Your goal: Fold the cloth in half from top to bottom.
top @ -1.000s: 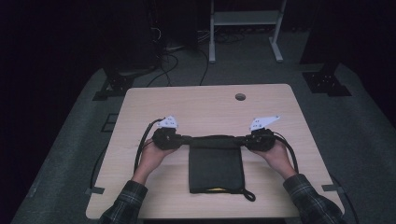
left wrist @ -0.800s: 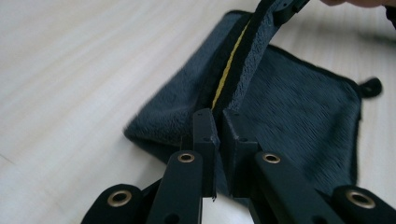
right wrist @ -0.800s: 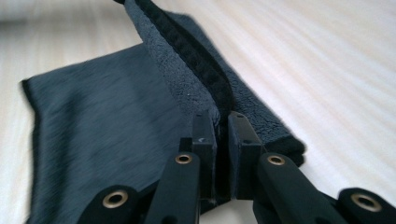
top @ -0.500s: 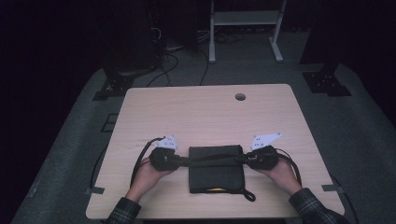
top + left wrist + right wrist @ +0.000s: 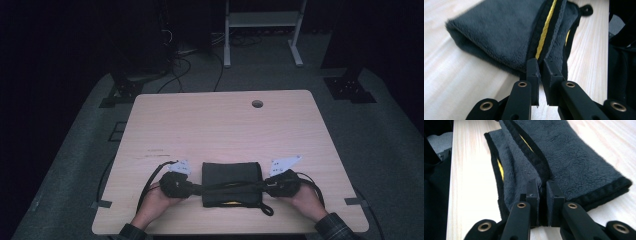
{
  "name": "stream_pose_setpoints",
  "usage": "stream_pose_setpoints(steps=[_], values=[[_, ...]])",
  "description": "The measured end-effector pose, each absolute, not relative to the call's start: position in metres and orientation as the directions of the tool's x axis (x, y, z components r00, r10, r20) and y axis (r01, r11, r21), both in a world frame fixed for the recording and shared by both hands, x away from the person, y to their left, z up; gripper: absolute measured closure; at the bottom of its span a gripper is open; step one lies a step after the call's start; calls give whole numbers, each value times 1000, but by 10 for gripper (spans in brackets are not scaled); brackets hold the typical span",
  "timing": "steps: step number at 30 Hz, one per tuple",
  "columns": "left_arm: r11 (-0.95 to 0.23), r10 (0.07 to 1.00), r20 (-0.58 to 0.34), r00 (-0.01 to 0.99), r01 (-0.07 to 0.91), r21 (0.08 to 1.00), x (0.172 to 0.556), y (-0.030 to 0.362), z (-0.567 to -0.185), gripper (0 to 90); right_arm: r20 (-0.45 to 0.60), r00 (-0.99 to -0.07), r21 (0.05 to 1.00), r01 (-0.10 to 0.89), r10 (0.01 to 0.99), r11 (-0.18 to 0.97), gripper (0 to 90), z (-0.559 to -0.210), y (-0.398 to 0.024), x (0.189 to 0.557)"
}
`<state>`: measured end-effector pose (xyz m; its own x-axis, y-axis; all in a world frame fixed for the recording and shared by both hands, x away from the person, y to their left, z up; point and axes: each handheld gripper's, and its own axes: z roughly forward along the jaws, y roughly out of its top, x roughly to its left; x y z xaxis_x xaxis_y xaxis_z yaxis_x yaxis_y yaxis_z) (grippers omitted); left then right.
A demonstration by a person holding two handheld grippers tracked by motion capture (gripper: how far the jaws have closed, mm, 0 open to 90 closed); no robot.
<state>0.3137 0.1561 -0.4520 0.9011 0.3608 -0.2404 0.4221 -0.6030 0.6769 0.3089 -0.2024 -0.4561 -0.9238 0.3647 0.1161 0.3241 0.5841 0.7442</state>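
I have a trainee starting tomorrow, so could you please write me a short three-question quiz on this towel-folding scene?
1. True or false: the dark grey towel lies in a crumpled heap.
2. What does each gripper clamp? A. a cable; B. the towel's black-trimmed edge; C. nothing.
3. What colour is the stripe along the towel's black trim?

Key:
1. False; it lies folded flat on the table.
2. B; the left gripper and the right gripper each pinch an end of that edge.
3. Yellow.

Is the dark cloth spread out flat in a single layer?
No, the cloth lies folded over on the table, with its black-trimmed edges stacked in layers.
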Motion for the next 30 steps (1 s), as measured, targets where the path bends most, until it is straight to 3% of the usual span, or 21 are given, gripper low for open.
stream_pose_setpoints(steps=[5, 8, 12, 16, 30], values=[[-622, 352, -245, 903, 422, 660, 311, 154, -455, 801, 137, -922, 723, 343, 362, 600, 780, -461, -201, 309], [-590, 346, -243, 906, 411, 695, 311, 159, -446, 761, 147, -924, 741, 340, 354, 579, 714, -455, -204, 309], [-537, 350, -235, 907, 400, 742, 311, 164, -432, 761, 150, -924, 795, 324, 351, 513, 705, -441, -212, 308], [-518, 375, -219, 901, 400, 756, 317, 161, -432, 762, 141, -918, 819, 319, 371, 477, 763, -434, -214, 312], [-629, 326, -223, 919, 387, 675, 302, 134, -461, 765, 152, -956, 706, 283, 252, 649, 867, -464, -182, 298]])
